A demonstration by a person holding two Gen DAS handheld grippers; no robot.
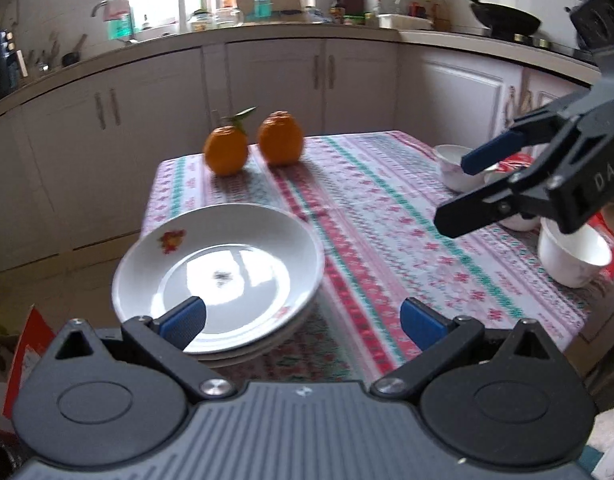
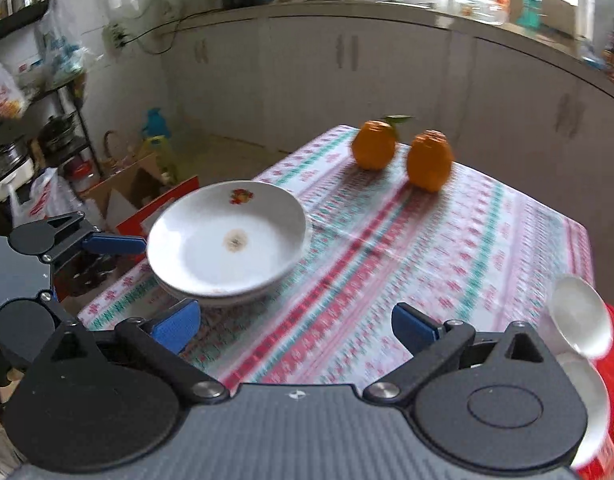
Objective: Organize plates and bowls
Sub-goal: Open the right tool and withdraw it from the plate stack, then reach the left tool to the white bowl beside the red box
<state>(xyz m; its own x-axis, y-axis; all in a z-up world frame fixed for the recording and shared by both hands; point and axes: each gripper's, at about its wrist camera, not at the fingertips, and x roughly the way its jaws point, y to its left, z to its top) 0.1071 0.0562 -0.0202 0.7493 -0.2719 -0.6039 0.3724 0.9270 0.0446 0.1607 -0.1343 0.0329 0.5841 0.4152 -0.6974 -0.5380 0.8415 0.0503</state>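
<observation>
Plates [image 1: 223,276]: I see white ones stacked, flower-printed, at the table's left edge.
Bowls [image 1: 573,254]: white, clustered far right.

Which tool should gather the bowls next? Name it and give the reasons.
Right. The right tool is open and empty, right beside the white bowls at the table's right side. The left tool, also open, sits by the stacked plates, farther away.

Clothed table [image 1: 387,216]: plates [image 1: 219,276], bowls [image 1: 573,256], oranges [image 1: 253,146].
</observation>
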